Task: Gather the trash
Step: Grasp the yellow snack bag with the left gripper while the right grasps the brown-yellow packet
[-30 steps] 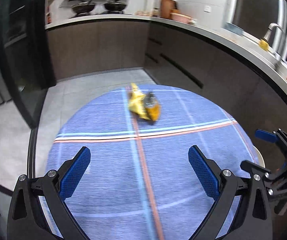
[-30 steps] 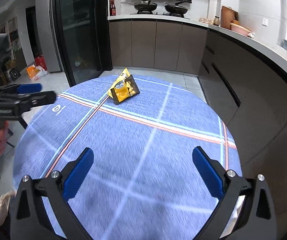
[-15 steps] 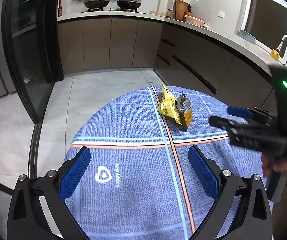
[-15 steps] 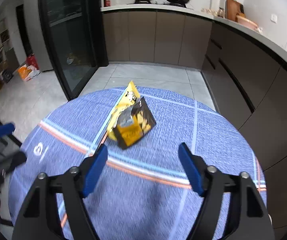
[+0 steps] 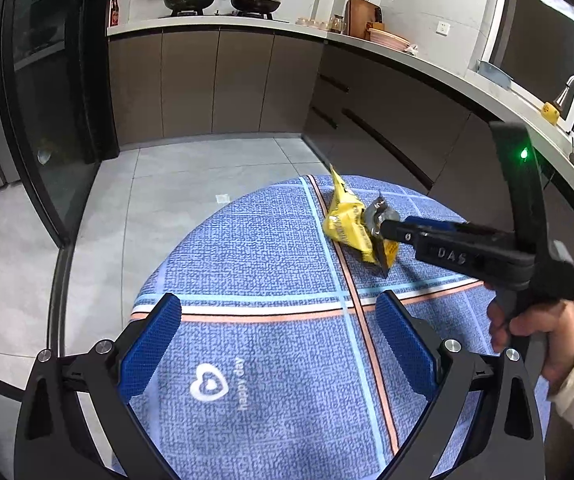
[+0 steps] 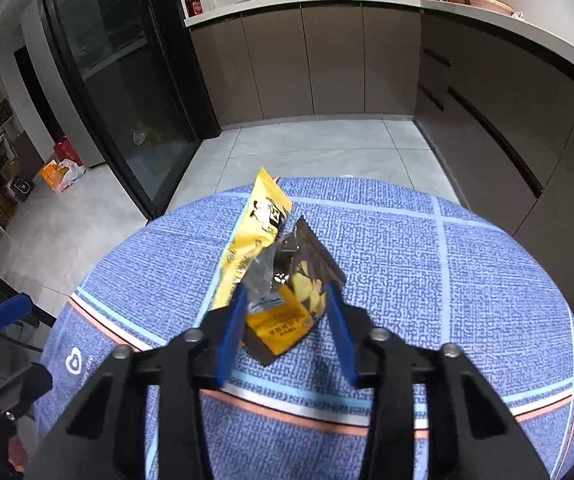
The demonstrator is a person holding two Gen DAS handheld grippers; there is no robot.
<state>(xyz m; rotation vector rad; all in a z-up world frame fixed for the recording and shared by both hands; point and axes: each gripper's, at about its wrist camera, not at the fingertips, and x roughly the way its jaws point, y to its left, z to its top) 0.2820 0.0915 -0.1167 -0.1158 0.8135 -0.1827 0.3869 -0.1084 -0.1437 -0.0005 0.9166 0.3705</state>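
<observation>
A crumpled yellow and black snack wrapper (image 6: 283, 288) lies on the far part of the round table with the blue checked cloth (image 6: 447, 280). It also shows in the left wrist view (image 5: 351, 228). My right gripper (image 6: 287, 312) has its two blue fingers either side of the wrapper's near end, partly closed, with a gap still showing. In the left wrist view the right gripper (image 5: 387, 228) reaches in from the right to the wrapper. My left gripper (image 5: 279, 344) is open and empty over the near part of the table.
Past the table's far edge is grey tiled floor (image 5: 191, 184). Dark kitchen cabinets (image 5: 215, 84) run along the back and right. A black glass-door unit (image 6: 127, 60) stands at the left. Bags (image 6: 59, 170) lie on the floor far left.
My right gripper has moved forward to the wrapper and narrowed its fingers around it. My left gripper has stayed open and nearly still.
</observation>
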